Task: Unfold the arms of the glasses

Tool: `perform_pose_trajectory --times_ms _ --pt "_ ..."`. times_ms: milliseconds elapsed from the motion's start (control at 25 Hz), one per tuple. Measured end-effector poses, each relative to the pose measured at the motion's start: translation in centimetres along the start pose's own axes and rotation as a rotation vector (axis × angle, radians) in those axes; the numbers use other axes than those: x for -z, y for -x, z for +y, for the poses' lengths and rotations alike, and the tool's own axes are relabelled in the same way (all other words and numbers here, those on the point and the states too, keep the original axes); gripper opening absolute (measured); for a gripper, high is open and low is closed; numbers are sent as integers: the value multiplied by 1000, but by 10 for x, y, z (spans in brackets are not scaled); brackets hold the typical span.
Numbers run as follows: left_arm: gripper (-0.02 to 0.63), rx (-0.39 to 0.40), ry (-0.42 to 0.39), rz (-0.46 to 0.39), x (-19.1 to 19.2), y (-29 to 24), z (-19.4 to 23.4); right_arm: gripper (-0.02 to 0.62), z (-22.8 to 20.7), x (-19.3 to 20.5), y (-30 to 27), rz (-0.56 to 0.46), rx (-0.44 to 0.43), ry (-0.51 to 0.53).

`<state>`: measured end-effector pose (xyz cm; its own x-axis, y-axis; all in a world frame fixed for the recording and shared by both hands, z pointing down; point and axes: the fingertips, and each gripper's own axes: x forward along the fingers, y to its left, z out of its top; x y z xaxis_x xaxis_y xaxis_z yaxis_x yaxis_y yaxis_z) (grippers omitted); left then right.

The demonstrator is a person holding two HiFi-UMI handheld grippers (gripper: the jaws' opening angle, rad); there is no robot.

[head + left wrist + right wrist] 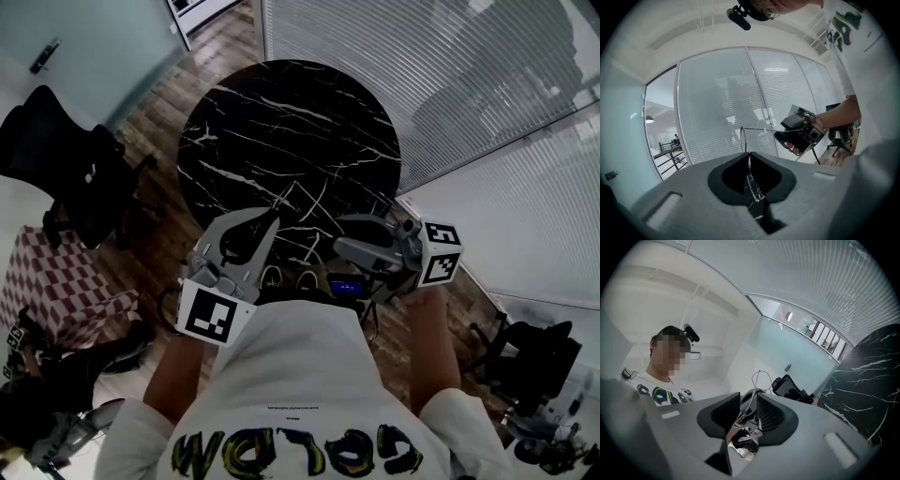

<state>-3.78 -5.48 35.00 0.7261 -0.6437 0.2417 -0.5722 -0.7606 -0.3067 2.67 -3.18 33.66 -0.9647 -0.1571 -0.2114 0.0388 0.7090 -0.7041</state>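
**Glasses held in mid-air between our two grippers**

Nearest us, our left gripper [746, 153] has its jaws closed tight on the glasses [753, 183], the frame standing on edge between the tips. One thin wire arm [764, 130] runs sideways from the frame to our right gripper [748, 397]. That gripper's jaws stand a little apart, and the arm's curved end passes loosely between them. Past the grippers lies the round black marble table [281, 122]. Farther off are a black office chair [66, 178] at the left and slatted blinds [422, 75] at the right.
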Motion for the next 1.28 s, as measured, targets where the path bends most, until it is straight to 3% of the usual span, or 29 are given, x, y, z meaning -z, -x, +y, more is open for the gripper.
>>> perform_pose_trajectory --times_ms 360,880,1080,1280 --pt "12 41 45 109 13 -4 -3 115 -13 6 5 -19 38 -37" --pt "12 140 131 239 59 -21 -19 189 -60 12 25 -58 221 -49" --pt "12 157 139 293 77 -30 -23 179 -84 6 39 -86 379 60" --pt "12 181 166 336 95 -42 -27 62 -99 0 49 -64 568 258"
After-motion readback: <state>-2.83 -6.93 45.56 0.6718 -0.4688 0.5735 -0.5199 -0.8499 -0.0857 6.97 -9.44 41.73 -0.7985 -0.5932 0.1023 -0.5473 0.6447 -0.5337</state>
